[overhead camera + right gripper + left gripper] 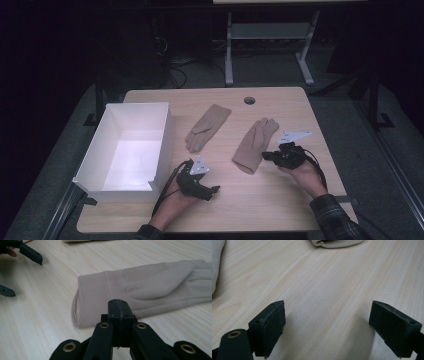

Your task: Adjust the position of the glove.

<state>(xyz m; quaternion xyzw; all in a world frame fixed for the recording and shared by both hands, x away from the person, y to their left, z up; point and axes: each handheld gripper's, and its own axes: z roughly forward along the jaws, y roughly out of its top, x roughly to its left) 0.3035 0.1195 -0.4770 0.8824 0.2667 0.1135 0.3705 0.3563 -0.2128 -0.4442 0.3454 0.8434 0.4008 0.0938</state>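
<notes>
Two beige gloves lie flat on the wooden table (280, 200). The left glove (207, 127) rests near the middle, the right glove (255, 145) to its right with its cuff toward me. My right gripper (266, 156) points left at that cuff, a little apart from it. In the right gripper view its jaws (117, 306) are shut together with nothing between them, just before the glove's cuff (92, 302). My left gripper (212, 192) hovers near the front, open over bare wood (328, 312); the cuff (337, 243) lies ahead of it.
A white open box (165, 135) stands at the table's left side, close to my left hand. A round cable hole (249, 100) sits at the far edge. Beyond the table stands a grey metal frame (270, 30) on a dark floor.
</notes>
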